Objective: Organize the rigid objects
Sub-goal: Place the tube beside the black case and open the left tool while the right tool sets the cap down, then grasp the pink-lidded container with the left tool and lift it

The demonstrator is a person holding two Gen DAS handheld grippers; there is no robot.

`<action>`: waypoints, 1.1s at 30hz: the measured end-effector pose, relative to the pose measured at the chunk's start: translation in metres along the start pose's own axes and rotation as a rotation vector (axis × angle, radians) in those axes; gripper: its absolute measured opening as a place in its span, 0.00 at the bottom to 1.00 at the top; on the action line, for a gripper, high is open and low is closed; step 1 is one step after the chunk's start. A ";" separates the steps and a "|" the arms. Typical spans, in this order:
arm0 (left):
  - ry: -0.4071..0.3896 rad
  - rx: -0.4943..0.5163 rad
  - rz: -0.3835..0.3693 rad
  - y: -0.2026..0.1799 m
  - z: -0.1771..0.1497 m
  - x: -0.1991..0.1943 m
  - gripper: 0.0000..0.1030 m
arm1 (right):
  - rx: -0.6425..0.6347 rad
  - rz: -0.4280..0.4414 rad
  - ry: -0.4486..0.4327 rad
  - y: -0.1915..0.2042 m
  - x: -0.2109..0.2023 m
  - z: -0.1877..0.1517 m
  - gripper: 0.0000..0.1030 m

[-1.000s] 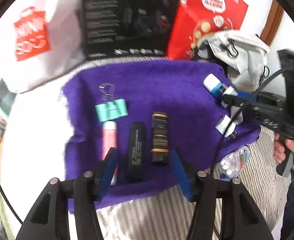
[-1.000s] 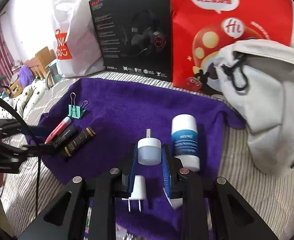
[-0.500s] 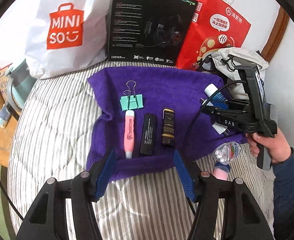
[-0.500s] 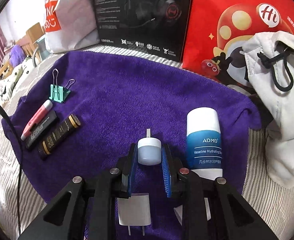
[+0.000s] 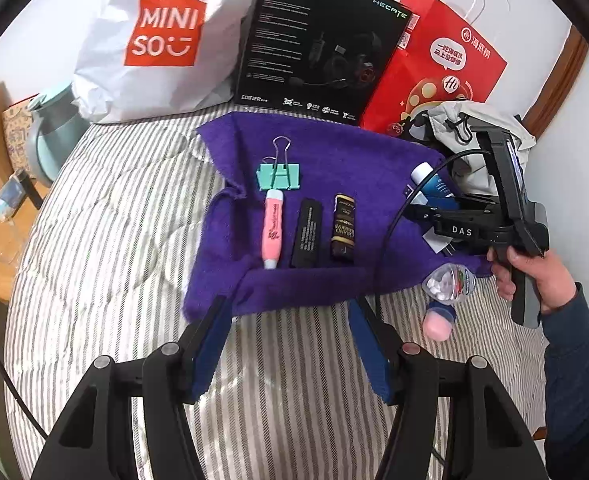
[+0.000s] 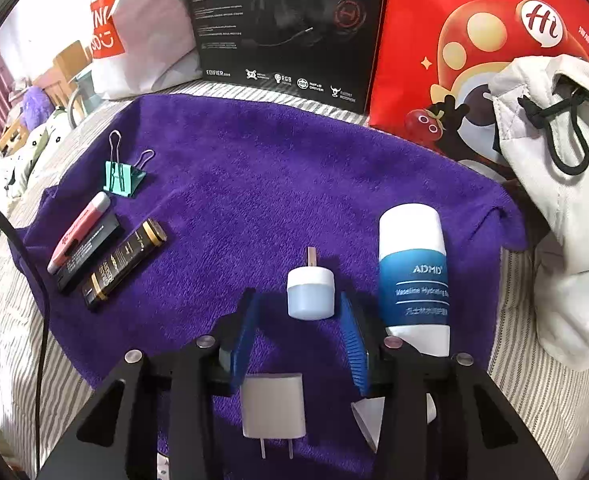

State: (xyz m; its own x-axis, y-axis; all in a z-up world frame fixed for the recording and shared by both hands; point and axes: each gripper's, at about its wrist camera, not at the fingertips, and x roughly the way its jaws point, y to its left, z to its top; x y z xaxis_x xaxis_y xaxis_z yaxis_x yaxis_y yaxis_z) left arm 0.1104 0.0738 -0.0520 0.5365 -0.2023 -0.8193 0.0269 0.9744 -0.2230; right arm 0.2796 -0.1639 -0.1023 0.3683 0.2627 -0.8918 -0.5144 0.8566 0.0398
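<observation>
On the purple towel lie a teal binder clip, a pink tube, a black tube and a black-and-gold tube in a row at the left. A small white USB light rests on the towel between the tips of my open right gripper, beside a white-and-blue bottle. A white plug adapter lies under that gripper. My left gripper is open above the striped bedding, just short of the towel's near edge, holding nothing.
A white shopping bag, a black headset box and a red paper bag stand behind the towel. A pale drawstring bag sits at the right. A clear pill bottle and a pink-capped item lie off the towel.
My right gripper has opened and let go of the USB light, which now lies on the towel. My left gripper has drawn back from the row of tubes.
</observation>
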 end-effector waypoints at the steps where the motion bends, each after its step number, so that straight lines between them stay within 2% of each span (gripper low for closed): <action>1: -0.003 0.000 0.003 0.001 -0.002 -0.001 0.57 | -0.001 -0.007 -0.002 0.000 -0.003 -0.001 0.40; 4: -0.002 0.010 0.029 0.002 -0.009 -0.002 0.57 | -0.003 -0.023 -0.040 0.003 -0.021 -0.004 0.40; 6: 0.009 0.028 0.074 0.001 -0.015 0.001 0.57 | -0.004 -0.042 -0.064 0.004 -0.037 -0.009 0.41; 8: 0.019 0.042 0.100 -0.001 -0.021 0.002 0.57 | -0.012 -0.046 -0.081 0.004 -0.053 -0.018 0.45; 9: 0.024 0.041 0.092 -0.001 -0.024 0.002 0.57 | -0.017 -0.049 -0.088 0.005 -0.062 -0.026 0.49; 11: 0.022 0.032 0.069 -0.002 -0.027 0.001 0.57 | -0.030 -0.056 -0.102 0.007 -0.078 -0.042 0.52; 16: 0.004 0.095 0.003 -0.025 -0.034 0.012 0.57 | -0.007 -0.059 -0.102 0.008 -0.111 -0.090 0.52; 20: 0.027 0.155 -0.052 -0.053 -0.037 0.030 0.57 | 0.070 -0.051 -0.079 -0.006 -0.127 -0.132 0.52; 23: 0.010 0.229 -0.073 -0.079 -0.039 0.036 0.57 | 0.152 -0.062 -0.052 -0.026 -0.136 -0.168 0.52; 28: 0.005 0.315 -0.147 -0.117 -0.033 0.051 0.57 | 0.274 -0.055 -0.003 -0.051 -0.137 -0.206 0.52; 33: 0.042 0.399 -0.170 -0.141 -0.034 0.068 0.57 | 0.331 -0.028 -0.001 -0.060 -0.139 -0.230 0.52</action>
State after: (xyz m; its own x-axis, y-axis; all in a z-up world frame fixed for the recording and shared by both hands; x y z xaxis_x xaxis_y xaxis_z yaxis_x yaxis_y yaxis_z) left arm 0.1139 -0.0809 -0.0941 0.4621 -0.3587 -0.8111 0.4399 0.8868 -0.1416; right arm 0.0808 -0.3540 -0.0847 0.3800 0.2370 -0.8941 -0.2247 0.9613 0.1593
